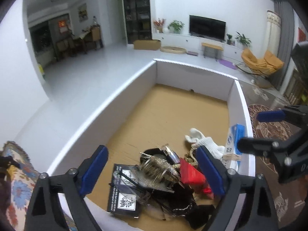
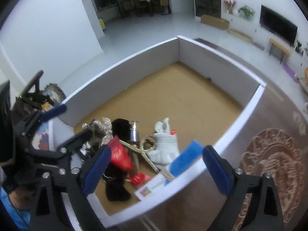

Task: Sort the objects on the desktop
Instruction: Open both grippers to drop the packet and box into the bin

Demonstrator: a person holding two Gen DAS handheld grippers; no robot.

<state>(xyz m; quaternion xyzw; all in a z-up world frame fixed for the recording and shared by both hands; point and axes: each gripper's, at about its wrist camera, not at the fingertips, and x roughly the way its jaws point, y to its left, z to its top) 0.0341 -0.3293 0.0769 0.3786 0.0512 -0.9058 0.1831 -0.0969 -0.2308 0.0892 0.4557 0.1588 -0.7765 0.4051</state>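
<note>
A: Desktop objects [image 1: 163,175] piled in the near corner of the white-walled box [image 1: 134,80] — red packet [image 2: 120,155], white glove [image 2: 163,148], blue-and-white carton [image 1: 233,144].

B: Left gripper [image 1: 152,175] spread wide above the pile, gripping nothing. Right gripper [image 2: 156,171] likewise wide, straddling the box's near wall.
</note>
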